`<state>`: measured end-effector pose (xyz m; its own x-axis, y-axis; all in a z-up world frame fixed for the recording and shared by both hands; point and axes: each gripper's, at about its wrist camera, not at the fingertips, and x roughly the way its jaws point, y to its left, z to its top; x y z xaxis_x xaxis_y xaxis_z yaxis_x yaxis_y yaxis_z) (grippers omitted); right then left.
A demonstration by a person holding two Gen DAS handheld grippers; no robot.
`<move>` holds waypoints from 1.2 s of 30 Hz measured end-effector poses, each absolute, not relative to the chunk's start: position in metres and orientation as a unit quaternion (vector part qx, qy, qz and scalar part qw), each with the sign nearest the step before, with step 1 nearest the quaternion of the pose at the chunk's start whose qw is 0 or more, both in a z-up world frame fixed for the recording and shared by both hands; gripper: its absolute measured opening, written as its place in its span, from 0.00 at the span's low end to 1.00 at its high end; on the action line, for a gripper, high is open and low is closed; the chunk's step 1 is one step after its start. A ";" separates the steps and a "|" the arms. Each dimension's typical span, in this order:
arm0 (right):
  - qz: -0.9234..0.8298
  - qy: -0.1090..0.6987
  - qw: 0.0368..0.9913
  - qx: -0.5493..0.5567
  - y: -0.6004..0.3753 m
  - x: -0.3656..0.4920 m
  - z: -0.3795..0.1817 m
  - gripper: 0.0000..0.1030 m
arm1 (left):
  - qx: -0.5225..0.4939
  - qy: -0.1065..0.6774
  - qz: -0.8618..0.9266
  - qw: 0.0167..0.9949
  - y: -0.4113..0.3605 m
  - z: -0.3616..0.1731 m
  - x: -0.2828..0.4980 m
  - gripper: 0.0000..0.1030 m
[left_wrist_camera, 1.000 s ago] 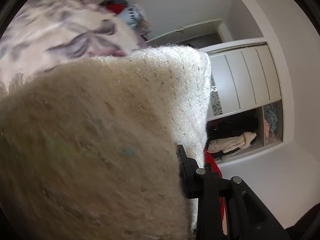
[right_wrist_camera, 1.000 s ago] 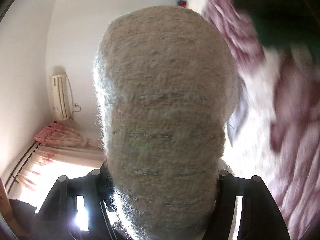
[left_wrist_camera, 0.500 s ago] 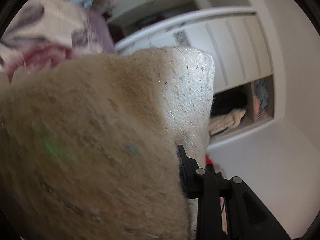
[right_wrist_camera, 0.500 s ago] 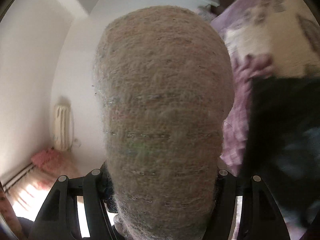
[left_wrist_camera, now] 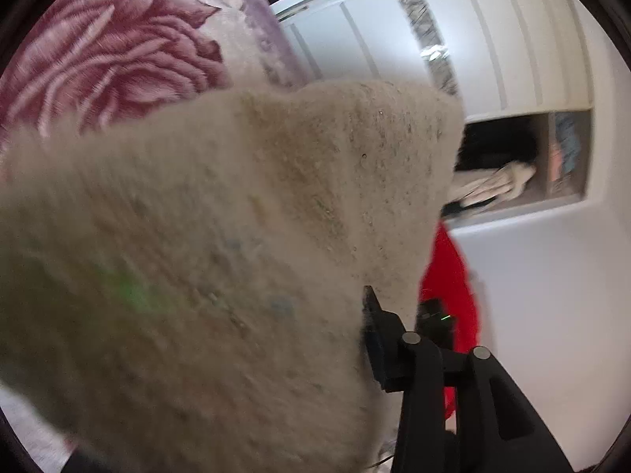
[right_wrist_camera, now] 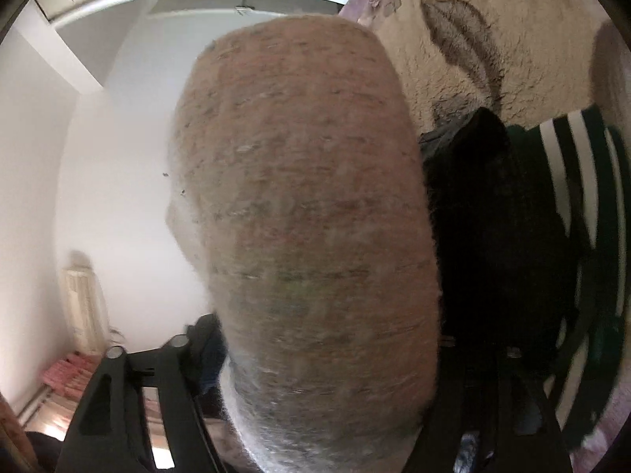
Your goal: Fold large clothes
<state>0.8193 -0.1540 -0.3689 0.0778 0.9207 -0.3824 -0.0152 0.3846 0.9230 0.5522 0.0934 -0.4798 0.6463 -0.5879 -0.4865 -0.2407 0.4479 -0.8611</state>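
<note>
Your left gripper (left_wrist_camera: 315, 339) has its jaws opening with the fuzzy cream sweater (left_wrist_camera: 221, 260) draped between them above the floral blanket (left_wrist_camera: 98, 51). Your right gripper (right_wrist_camera: 315, 358) is opening too, sweater bulging between its fingers (whether the pads press, you cannot tell).

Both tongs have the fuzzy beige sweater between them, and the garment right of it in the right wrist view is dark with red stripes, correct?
Not quite: in the right wrist view the dark garment has white stripes, not red. The beige sweater does lie between both tongs.
</note>
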 end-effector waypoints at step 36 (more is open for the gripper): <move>-0.030 0.431 0.901 -0.024 -0.125 0.436 0.032 1.00 | 0.019 0.450 0.079 0.889 -0.021 -0.191 0.362 0.91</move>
